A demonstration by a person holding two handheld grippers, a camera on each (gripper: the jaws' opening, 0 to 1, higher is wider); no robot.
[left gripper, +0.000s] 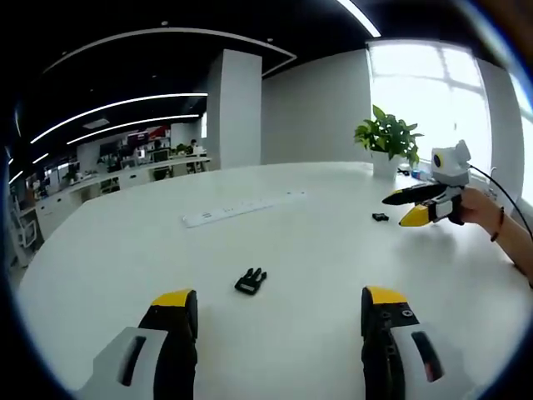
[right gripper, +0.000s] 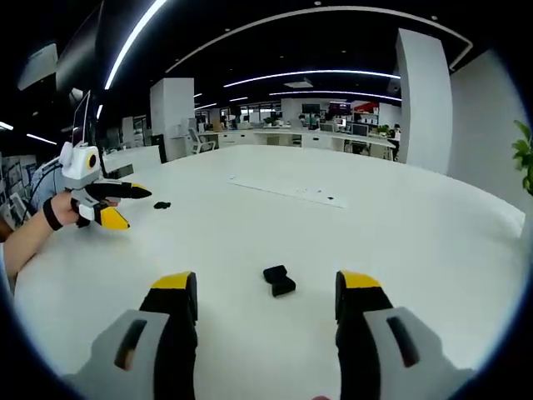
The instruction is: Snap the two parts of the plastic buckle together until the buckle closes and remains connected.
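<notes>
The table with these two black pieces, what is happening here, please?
A person holds one set of tongs in each hand over a white table. The left tongs are open, facing the pronged buckle half. The right tongs are open, facing the socket half. Neither half is gripped, and the two lie apart.

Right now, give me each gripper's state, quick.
Left gripper: open, holding nothing; a buckle piece lies ahead.
Right gripper: open, holding nothing.
</notes>
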